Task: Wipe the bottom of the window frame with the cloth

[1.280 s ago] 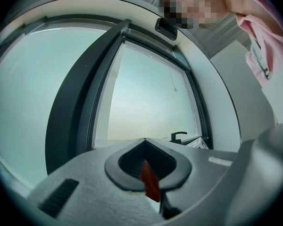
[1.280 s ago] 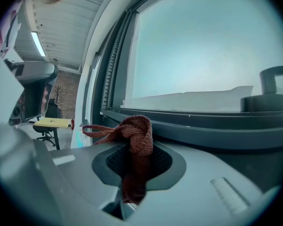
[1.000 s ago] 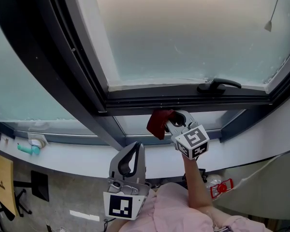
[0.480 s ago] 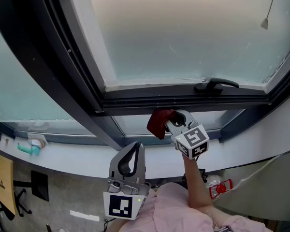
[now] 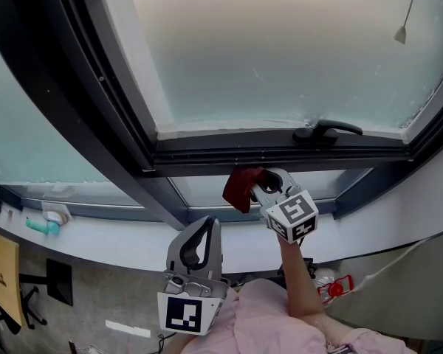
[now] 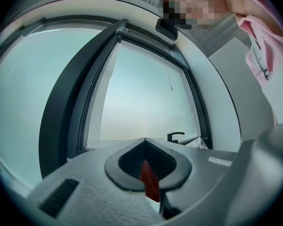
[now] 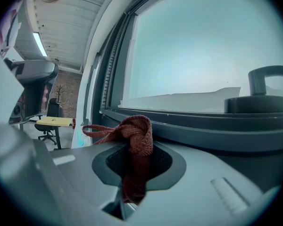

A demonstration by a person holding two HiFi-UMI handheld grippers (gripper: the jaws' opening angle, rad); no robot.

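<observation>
Right gripper (image 5: 257, 186) fingers pinched bunched red knit cloth (image 5: 240, 188); left gripper (image 5: 207, 226) closed, empty. Dark window frame (image 5: 280, 157) bottom just ahead likely needed firm, flat contact.

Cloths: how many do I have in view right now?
1. The red cloth is clamped in the right gripper, close to the window frame's bottom rail. The left gripper holds none.

We take the white sill (image 5: 96, 234) as our mark. On its left end we see a teal object (image 5: 43, 228). Below it stand a yellow desk (image 5: 4, 279) and a black chair (image 5: 59, 280), and further right a red-and-white item (image 5: 338, 287). Above it we see a black handle (image 5: 328, 130) and a hanging cord pull (image 5: 403, 34).
</observation>
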